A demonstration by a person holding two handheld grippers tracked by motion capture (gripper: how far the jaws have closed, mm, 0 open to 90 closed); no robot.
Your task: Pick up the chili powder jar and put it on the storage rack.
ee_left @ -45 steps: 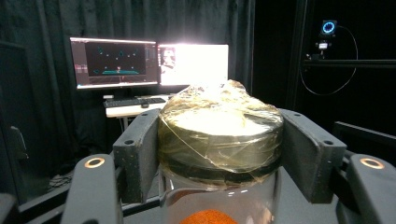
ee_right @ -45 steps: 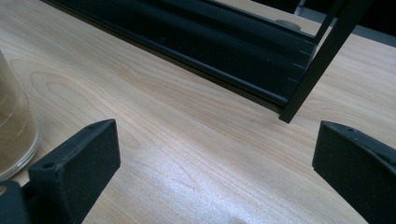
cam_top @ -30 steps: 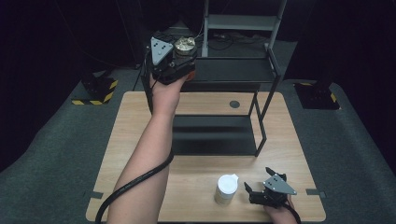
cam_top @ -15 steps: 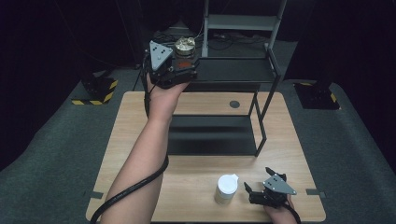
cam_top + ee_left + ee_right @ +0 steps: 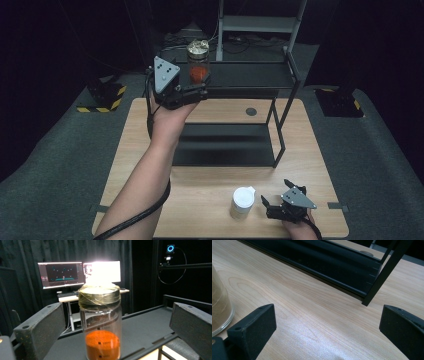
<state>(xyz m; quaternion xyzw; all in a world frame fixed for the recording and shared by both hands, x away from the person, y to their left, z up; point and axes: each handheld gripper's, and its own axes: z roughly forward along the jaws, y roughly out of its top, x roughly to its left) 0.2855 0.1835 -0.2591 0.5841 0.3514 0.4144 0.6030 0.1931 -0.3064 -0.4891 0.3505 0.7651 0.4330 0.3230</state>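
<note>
The jar (image 5: 198, 62) stands on the rack (image 5: 250, 77) top's left end; right of it the top lies free, while the rack's posts fence the table (image 5: 210, 200) beneath

Clear glossy glass jar (image 5: 101, 327) with orange powder and a dull brass-coloured metal lid wrapped in shiny film; matt black metal shelf (image 5: 250, 80); pale, smooth wood-grain table (image 5: 210, 200); matt black, slightly rough gripper pads (image 5: 40, 325); second glass jar (image 5: 242, 202), white lid.

The table (image 5: 220, 200) is lit evenly from above against dark surroundings. A monitor (image 5: 103, 271) is blown out by glare, and the jaws nearest the lens are softened.
</note>
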